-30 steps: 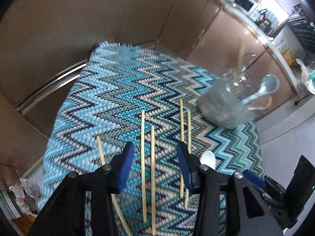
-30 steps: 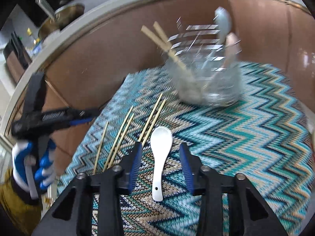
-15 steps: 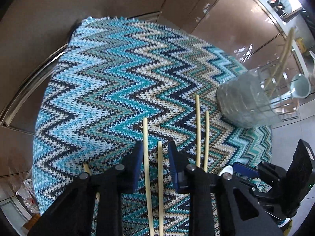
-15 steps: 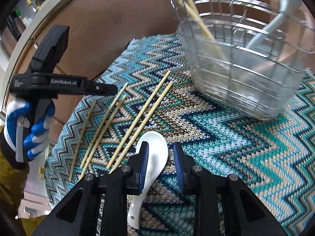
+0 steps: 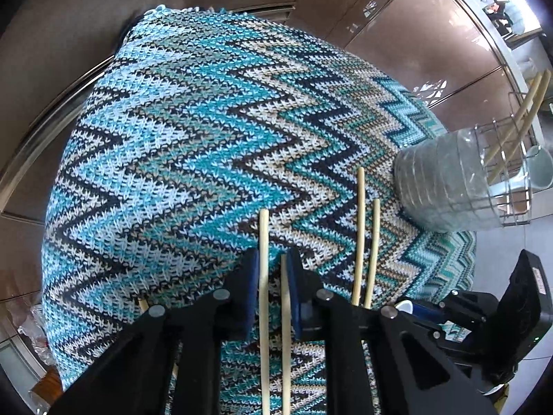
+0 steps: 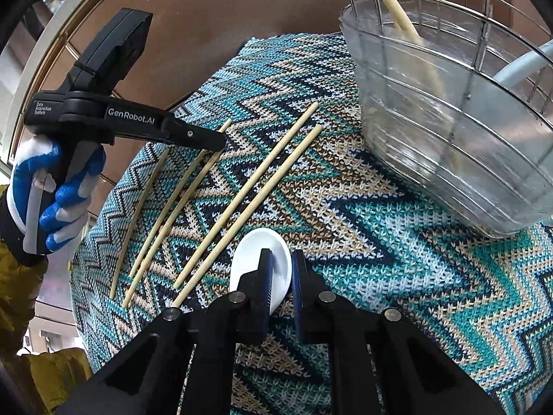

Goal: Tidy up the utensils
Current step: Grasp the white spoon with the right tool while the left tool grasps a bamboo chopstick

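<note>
Bamboo fills the left wrist view: my left claw (image 5: 273, 290) has just been closing, and its blue pads now bracket a pair of chopsticks (image 5: 264, 276) lying side by side on the zigzag knitted cloth (image 5: 172, 138), low in the centre of the frame. The pads look to be at the sticks, with a gap left between the two. To do this well I should squeeze until both sticks meet and lift them level, so neither slides out. Another pair (image 5: 366, 235) lies just to the right, and the wire basket (image 5: 449, 186) at the right edge already holds chopsticks.

From the right wrist view, my right claw (image 6: 280, 276) has also just been closing and now pinches the white spoon (image 6: 259, 259) at the neck below its bowl, bottom centre. Glazed ceramic is slippery, so I judge a firm hold and a slow lift are needed before carrying it to the basket (image 6: 449, 121) at upper right.
</note>
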`<control>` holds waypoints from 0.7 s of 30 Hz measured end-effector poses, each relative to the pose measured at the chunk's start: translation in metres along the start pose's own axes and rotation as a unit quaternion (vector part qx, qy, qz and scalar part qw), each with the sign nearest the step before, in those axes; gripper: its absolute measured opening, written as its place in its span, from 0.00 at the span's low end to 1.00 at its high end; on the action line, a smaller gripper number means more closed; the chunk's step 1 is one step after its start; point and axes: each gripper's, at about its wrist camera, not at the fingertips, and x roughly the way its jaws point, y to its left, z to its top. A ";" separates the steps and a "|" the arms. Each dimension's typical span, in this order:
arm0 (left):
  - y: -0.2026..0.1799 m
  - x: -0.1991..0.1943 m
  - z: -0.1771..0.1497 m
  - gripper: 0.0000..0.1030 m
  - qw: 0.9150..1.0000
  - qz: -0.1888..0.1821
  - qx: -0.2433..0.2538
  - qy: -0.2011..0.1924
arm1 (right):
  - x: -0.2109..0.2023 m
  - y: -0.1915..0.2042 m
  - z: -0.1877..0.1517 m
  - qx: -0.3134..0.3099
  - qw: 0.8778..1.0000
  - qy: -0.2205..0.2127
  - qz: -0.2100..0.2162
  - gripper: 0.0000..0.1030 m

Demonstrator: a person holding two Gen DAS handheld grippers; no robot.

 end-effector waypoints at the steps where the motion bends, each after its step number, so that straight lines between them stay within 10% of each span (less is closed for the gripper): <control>1: 0.001 -0.001 0.000 0.15 1.000 -0.005 -0.002 -0.002 | -0.001 0.000 -0.001 -0.001 1.000 0.000 -0.001 0.10; 21: -0.003 0.002 0.000 0.07 1.000 0.024 0.004 0.000 | 0.002 0.007 0.002 -0.019 1.000 0.004 -0.008 0.08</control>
